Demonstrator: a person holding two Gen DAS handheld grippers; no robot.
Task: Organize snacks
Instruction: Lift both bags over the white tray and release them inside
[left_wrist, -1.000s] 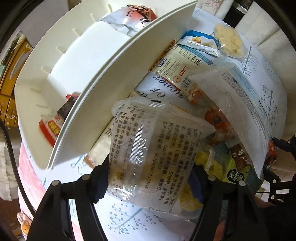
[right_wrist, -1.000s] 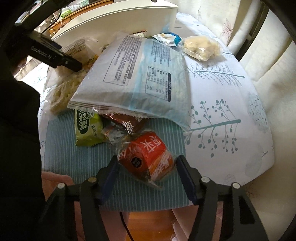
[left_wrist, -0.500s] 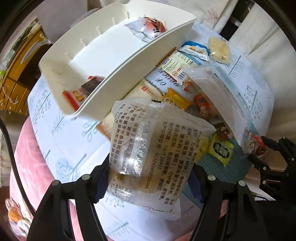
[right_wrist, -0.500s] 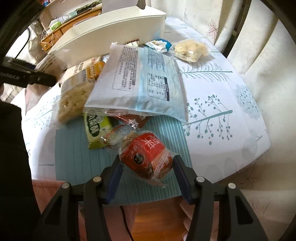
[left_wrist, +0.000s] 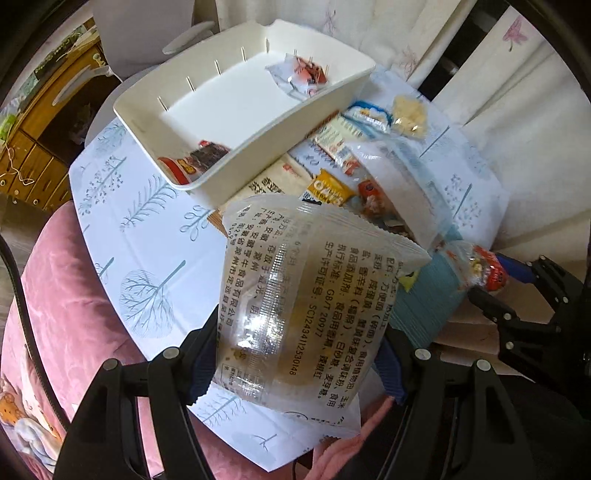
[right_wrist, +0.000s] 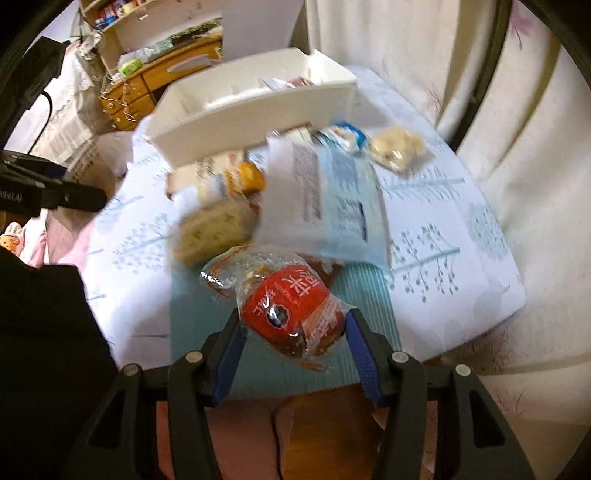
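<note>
My left gripper (left_wrist: 295, 354) is shut on a clear snack packet with black print (left_wrist: 310, 295), lifted above the table's near edge. My right gripper (right_wrist: 293, 328) is shut on a red-labelled snack in clear wrap (right_wrist: 288, 302), raised over the teal mat (right_wrist: 369, 295); this snack (left_wrist: 480, 266) and the right gripper's fingers (left_wrist: 517, 291) also show at the right of the left wrist view. The white bin (left_wrist: 243, 110) stands at the back of the table with a red packet (left_wrist: 192, 162) and a silver-red packet (left_wrist: 299, 75) inside. The same bin (right_wrist: 255, 107) shows in the right wrist view.
A heap of snacks lies between bin and mat: a large white-blue bag (right_wrist: 332, 199), a yellow packet (left_wrist: 328, 188), a pale noodle block (right_wrist: 214, 229), a bag of pale pieces (right_wrist: 395, 147). The tree-print tablecloth (left_wrist: 147, 236) covers the table. A pink chair (left_wrist: 62, 295) stands at left.
Both grippers have risen with their snacks, so the table and bin look smaller and farther. The right jaws closed a little on the red snack, now lifted off the mat.
</note>
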